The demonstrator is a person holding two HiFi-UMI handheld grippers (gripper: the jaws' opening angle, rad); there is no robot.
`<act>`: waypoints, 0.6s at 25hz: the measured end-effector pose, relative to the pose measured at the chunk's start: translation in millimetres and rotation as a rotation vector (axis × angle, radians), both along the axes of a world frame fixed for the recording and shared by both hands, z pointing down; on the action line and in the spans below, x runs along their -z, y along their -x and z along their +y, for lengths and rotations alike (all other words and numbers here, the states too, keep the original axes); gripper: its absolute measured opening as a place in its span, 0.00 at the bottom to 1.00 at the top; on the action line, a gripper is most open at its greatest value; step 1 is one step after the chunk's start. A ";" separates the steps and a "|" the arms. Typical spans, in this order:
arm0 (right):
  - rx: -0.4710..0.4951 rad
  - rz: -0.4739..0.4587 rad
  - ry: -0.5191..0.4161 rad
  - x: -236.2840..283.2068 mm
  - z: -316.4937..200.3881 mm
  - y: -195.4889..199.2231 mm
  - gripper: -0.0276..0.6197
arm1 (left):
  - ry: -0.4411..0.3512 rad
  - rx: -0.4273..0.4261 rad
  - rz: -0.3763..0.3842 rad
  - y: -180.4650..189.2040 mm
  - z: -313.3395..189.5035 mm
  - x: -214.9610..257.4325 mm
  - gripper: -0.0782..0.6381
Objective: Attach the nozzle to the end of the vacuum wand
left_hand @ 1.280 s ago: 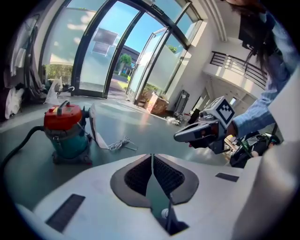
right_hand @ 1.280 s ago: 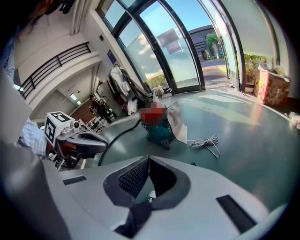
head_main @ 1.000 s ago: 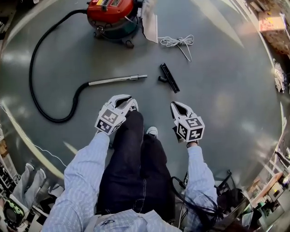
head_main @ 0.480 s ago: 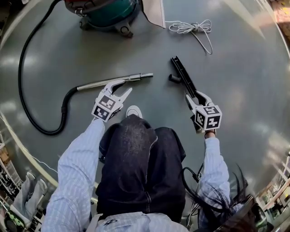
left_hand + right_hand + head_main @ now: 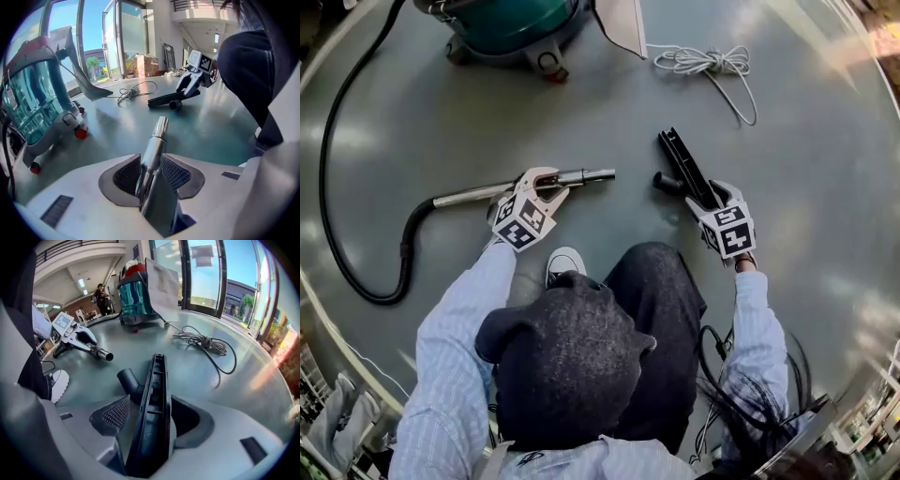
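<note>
The metal vacuum wand (image 5: 478,194) lies on the grey floor, its open end (image 5: 602,174) pointing right. My left gripper (image 5: 548,183) straddles it near that end. Its jaws have just been opening, and the wand (image 5: 157,136) runs between the pads with no grip. The black floor nozzle (image 5: 680,159) lies right of the wand's tip, its round neck (image 5: 661,180) turned toward the wand. My right gripper (image 5: 710,192) is over its near end. Those jaws have just been opening too, and the nozzle (image 5: 157,376) lies between the wide-apart pads, with a gap on the left.
A teal and red vacuum canister (image 5: 506,23) stands at the back, its black hose (image 5: 328,187) looping left to the wand. A coiled grey cord (image 5: 703,61) lies at the back right. The person's white shoe (image 5: 564,262) is just behind the wand.
The person has crouched. Both grippers dropped from knee height to the floor, the left onto the wand, the right onto the nozzle. Both went from shut to open.
</note>
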State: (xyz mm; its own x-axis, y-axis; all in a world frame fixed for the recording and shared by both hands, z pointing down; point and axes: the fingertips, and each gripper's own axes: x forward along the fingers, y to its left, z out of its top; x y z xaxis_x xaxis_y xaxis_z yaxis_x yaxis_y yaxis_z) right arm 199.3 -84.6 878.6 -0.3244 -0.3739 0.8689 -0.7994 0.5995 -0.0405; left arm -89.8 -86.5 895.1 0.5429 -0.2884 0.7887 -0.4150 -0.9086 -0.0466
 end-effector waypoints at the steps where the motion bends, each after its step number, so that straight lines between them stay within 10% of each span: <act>1: 0.021 0.021 0.011 -4.9 1.1 0.2 0.44 | 0.002 -0.011 -0.007 -1.4 0.9 -2.7 0.27; 15: 0.013 0.063 0.158 -28.9 -9.0 -3.3 0.44 | 0.071 -0.071 -0.006 -13.0 -2.7 -14.9 0.34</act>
